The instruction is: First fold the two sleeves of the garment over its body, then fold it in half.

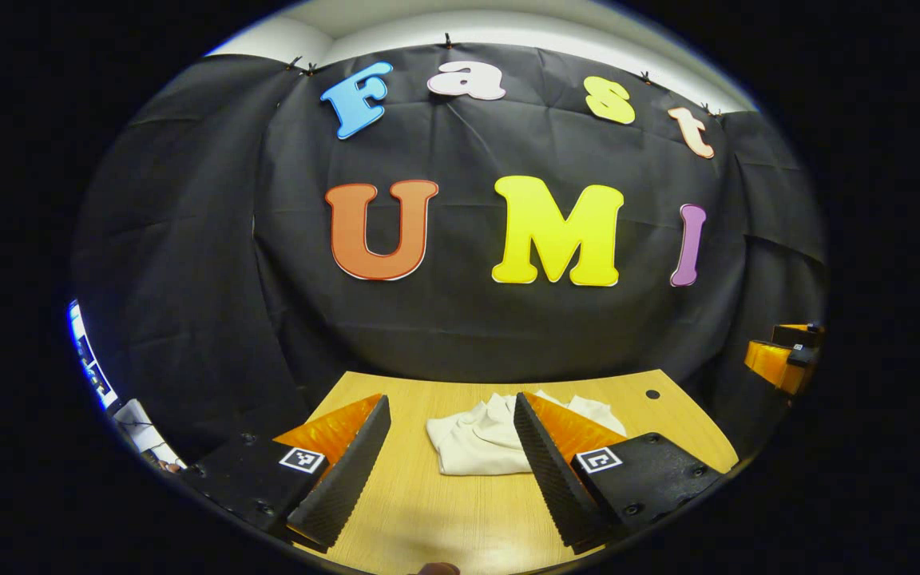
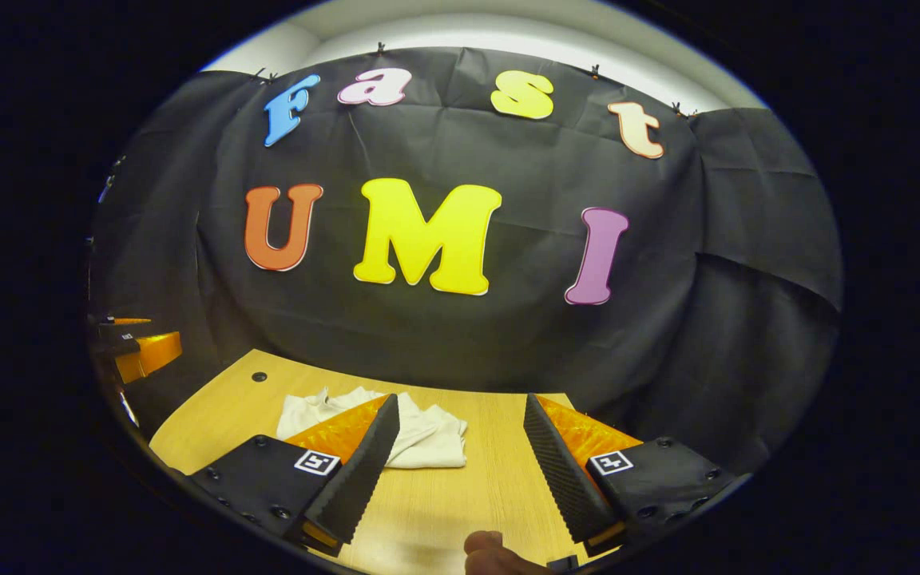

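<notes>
White, soft cloth is seen bunched in a crumpled heap: the garment (image 1: 480, 438) lies on the wooden table (image 1: 460, 511), toward its far edge near the black cloth wall (image 1: 460, 319). Its long axis cannot be told, since it is heaped rather than spread; folds and rumpled lobes are seen on its surface. No readable writing is found on it. Small square coded markers are carried on each gripper's body. The left gripper (image 1: 452, 471) is held above the table with its ridged fingers spread apart, nothing between them. The right gripper (image 2: 460, 471) is likewise held wide, grasping nothing; the garment (image 2: 420, 435) is seen partly behind its left finger. A round hole (image 1: 652, 394) is seen in the tabletop.
</notes>
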Motion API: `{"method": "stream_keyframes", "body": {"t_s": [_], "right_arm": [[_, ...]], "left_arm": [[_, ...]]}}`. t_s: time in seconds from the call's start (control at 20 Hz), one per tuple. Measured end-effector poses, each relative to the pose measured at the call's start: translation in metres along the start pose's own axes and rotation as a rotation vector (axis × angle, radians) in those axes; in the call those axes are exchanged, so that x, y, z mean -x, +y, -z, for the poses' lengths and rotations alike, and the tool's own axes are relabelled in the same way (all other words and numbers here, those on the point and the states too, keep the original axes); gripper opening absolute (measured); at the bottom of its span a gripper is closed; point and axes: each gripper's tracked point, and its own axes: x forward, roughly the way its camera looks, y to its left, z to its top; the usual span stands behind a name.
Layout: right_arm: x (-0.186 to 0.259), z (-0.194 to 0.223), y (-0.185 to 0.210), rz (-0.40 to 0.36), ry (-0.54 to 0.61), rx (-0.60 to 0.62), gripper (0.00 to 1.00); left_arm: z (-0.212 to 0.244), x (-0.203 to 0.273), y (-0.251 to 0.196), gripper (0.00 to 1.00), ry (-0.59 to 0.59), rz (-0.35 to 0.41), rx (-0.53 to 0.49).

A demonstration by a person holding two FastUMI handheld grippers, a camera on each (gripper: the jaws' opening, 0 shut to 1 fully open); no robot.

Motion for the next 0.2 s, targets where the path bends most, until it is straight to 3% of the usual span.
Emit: {"method": "stream_keyframes", "body": {"t_s": [0.1, 0.2], "right_arm": [[0.012, -0.004, 0.018, -0.017, -0.027, 0.051, 0.94], [0.021, -0.01, 0.043, -0.06, -0.05, 0.054, 0.98]], "left_arm": [[0.015, 0.009, -0.007, 0.98, 0.016, -0.004, -0.037], [0.022, 0.014, -0.012, 0.98, 0.024, 0.015, -0.033]]}}
